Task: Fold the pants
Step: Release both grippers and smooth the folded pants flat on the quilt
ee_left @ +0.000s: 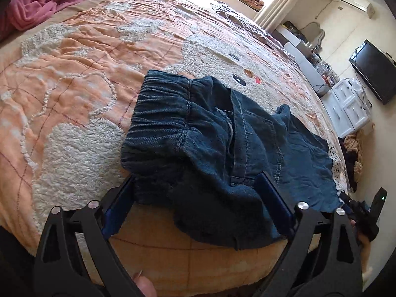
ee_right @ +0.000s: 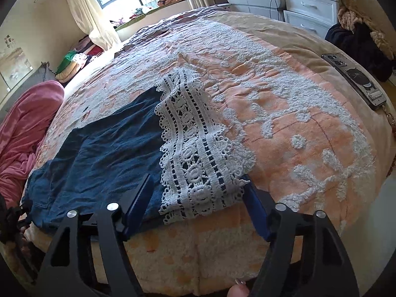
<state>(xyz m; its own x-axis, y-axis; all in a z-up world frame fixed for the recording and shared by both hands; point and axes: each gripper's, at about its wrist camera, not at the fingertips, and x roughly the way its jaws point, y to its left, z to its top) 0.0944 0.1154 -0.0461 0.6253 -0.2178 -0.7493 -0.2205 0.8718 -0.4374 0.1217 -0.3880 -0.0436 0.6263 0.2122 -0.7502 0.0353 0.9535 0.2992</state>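
Observation:
Dark blue denim pants (ee_left: 210,136) lie on the orange and white bedspread (ee_left: 74,79), near its front edge. The gathered elastic waistband (ee_left: 160,113) faces the left wrist camera. My left gripper (ee_left: 196,177) stands wide, its blue pads either side of the bunched waist end, and I see no squeeze on the cloth. In the right wrist view the pants (ee_right: 104,148) end in a white lace hem (ee_right: 193,148). My right gripper (ee_right: 198,177) straddles the near end of that lace, one finger resting on the denim, jaws apart.
A phone (ee_right: 354,76) lies at the bed's right edge. A pink blanket (ee_right: 22,128) is heaped at the left. White drawers (ee_right: 309,2) and a pile of clothes (ee_right: 358,32) stand beyond the bed. A dark screen (ee_left: 376,71) hangs on the wall.

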